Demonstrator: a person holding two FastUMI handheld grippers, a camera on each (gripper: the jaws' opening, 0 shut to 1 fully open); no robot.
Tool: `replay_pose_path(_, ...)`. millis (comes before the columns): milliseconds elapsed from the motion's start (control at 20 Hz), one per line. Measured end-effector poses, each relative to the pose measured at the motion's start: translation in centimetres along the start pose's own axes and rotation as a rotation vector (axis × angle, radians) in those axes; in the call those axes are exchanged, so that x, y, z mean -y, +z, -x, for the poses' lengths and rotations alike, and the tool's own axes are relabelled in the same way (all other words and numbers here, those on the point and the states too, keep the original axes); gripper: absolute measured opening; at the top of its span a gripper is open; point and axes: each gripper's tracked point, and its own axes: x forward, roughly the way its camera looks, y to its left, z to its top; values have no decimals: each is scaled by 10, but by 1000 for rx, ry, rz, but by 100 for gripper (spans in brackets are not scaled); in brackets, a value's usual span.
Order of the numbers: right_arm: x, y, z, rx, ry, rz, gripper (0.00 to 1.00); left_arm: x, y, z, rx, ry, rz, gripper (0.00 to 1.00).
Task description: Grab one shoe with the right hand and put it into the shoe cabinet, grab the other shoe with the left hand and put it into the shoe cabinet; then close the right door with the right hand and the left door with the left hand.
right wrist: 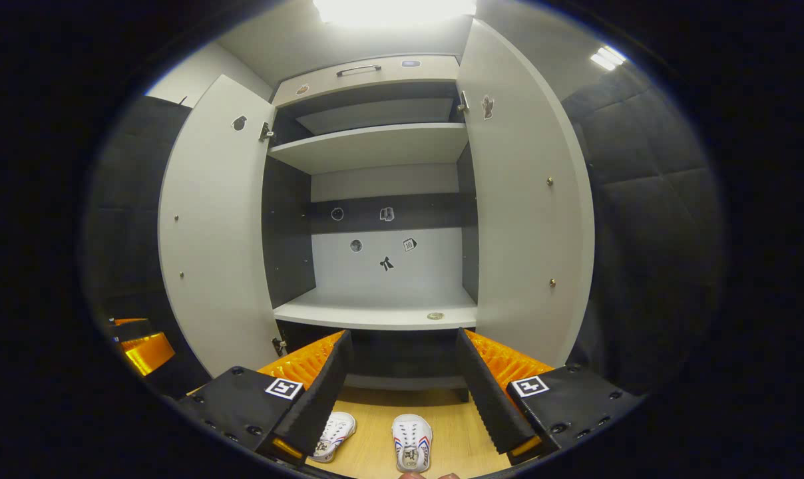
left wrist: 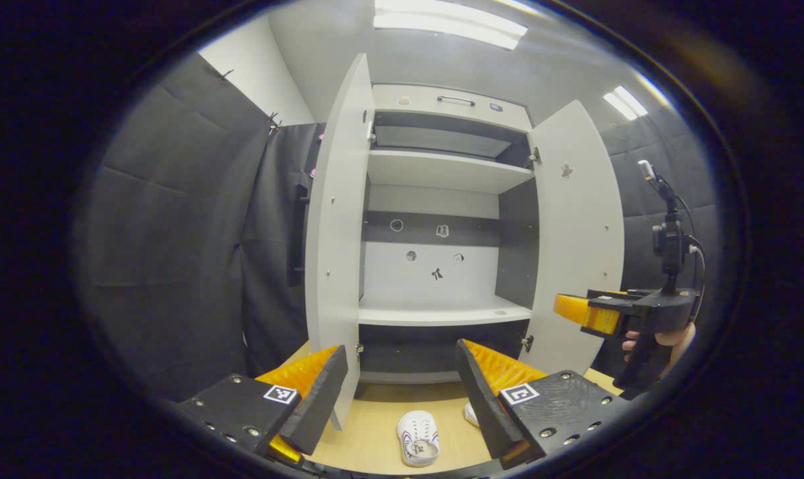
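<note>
Nothing is grabbed yet: both shoes (right wrist: 412, 442) lie on the floor before the open shoe cabinet (right wrist: 375, 309), both tongs spread and empty, so the right tongs (right wrist: 402, 392) must descend onto one.

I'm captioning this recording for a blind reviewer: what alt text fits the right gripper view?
The right gripper, fingers apart and holding nothing, faces an open shoe cabinet with both doors swung wide and bare shelves. Two white shoes lie side by side on the wooden floor below it, in front of the cabinet.
</note>
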Motion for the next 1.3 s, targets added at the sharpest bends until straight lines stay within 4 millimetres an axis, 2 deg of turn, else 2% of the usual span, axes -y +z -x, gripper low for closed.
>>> replay_pose_path(150,1,-3,-2,-1,-2,8,98,6,-1,-2,-6,-13,6,94)
replay_pose_path(200,3,-4,-4,-1,-5,17,98,6,0,-5,-3,-10,5,91)
replay_pose_path(300,8,-8,-6,-9,-16,25,98,6,0,-7,1,-10,6,94)
replay_pose_path(450,18,-24,-14,-55,-32,31,98,3,-5,-9,-11,7,-2,91)
replay_pose_path(500,21,-31,-17,-77,-37,37,98,0,-8,-9,-15,14,-4,94)
replay_pose_path(600,18,-38,-22,-99,-5,35,98,-2,-14,-6,-25,24,-2,91)
replay_pose_path(650,18,-45,-26,-116,7,44,98,-4,-17,-5,-31,29,0,94)
replay_pose_path(750,22,-62,-32,-160,6,85,98,-7,-24,-2,-46,35,6,91)
replay_pose_path(900,21,-94,-44,-240,20,87,98,-16,-38,3,-72,55,-6,94)
replay_pose_path(950,22,-111,-49,-276,20,78,98,-20,-43,5,-79,62,-9,91)
replay_pose_path(1000,21,-129,-55,-318,27,67,98,-22,-50,6,-89,66,-8,94)
replay_pose_path(1150,17,-179,-69,-442,40,46,98,-24,-76,9,-139,64,7,91)
replay_pose_path(1200,14,-195,-72,-482,45,45,98,-23,-84,8,-155,60,8,94)
replay_pose_path(1300,6,-228,-77,-555,59,35,98,-22,-99,9,-183,52,3,91)
